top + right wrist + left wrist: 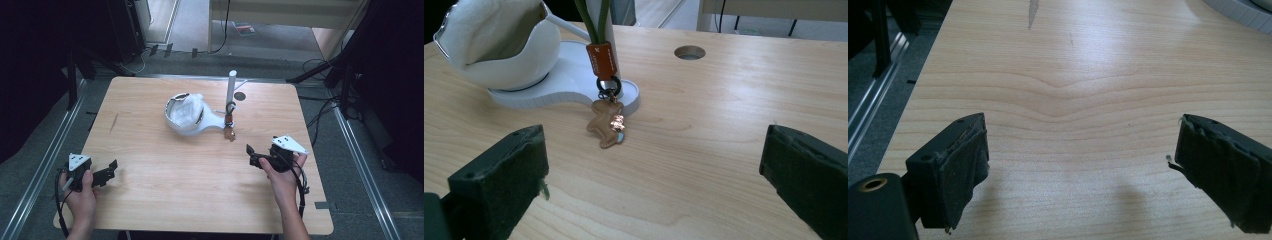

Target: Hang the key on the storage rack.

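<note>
Near the far middle of the wooden table (pixel 150 200) stands a white stand (pixel 212 120), a flat teardrop-shaped base with an upright white post (pixel 231 87) at its narrow end and a white bowl-like cup (pixel 184 114) holding crumpled white material at its wide end. A green cord loops around the post, and from it hangs a keychain (pixel 606 107): an orange tag, a dark ring and a tan animal-shaped charm that lies on the table just in front of the base, touching its edge. A round hole (pixel 689 52) in the tabletop sits a little behind the post. The right gripper (pixel 251 152), held in the person's right hand at the table's right side, points toward the keychain but is well apart from it; its jaws are spread wide with nothing between them. The left gripper (pixel 111 170) rests low near the left front corner, held in the left hand, its jaws also spread wide over bare wood, gripping nothing.
</note>
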Demonstrator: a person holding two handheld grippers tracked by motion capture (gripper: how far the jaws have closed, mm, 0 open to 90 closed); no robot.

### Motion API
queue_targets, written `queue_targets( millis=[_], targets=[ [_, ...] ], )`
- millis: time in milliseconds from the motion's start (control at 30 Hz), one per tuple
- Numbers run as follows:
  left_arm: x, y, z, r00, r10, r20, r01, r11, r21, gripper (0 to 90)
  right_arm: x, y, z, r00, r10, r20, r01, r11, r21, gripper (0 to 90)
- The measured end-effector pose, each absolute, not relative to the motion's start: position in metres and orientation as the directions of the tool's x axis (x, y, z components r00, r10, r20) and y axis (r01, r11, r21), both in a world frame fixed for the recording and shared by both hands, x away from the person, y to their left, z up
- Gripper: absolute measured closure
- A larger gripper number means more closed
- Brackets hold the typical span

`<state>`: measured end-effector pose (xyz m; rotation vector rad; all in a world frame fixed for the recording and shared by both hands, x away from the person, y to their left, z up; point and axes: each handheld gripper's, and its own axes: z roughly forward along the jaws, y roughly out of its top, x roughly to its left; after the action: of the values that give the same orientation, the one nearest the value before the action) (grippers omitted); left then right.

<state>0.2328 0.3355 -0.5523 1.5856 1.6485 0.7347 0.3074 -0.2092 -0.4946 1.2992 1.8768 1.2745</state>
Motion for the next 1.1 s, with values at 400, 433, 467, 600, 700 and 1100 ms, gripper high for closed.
queue_targets(
  millis=[400, 433, 467, 600, 700, 1100],
  targets=[
    [0.233, 0.335, -0.552, 0.017, 0.994, -0.112, 0.581, 0.081, 0.810, 7.7, 0.290, -0.239, -0.506, -0.373, 0.924, 0.082, 0.436, 0.096, 0.895, 0.0],
    [0.233, 0.335, -0.552, 0.018, 0.994, -0.111, 0.581, 0.080, 0.810, 7.7, 0.288, -0.242, -0.508, -0.366, 0.927, 0.086, 0.441, 0.091, 0.893, 0.0],
    [0.233, 0.335, -0.552, 0.017, 0.994, -0.111, 0.581, 0.081, 0.810, 7.6, 0.287, -0.244, -0.508, -0.366, 0.927, 0.087, 0.442, 0.091, 0.893, 0.0],
    [0.233, 0.336, -0.552, 0.016, 0.993, -0.113, 0.582, 0.082, 0.809, 7.7, 0.281, -0.255, -0.511, -0.349, 0.932, 0.094, 0.446, 0.077, 0.892, 0.0],
    [0.233, 0.336, -0.552, 0.016, 0.993, -0.113, 0.582, 0.082, 0.809, 7.6, 0.275, -0.263, -0.514, -0.340, 0.936, 0.095, 0.450, 0.073, 0.890, 0.0],
    [0.233, 0.336, -0.552, 0.014, 0.993, -0.115, 0.581, 0.086, 0.809, 7.7, 0.257, -0.294, -0.526, -0.290, 0.952, 0.101, 0.468, 0.050, 0.882, 0.0]
  ],
)
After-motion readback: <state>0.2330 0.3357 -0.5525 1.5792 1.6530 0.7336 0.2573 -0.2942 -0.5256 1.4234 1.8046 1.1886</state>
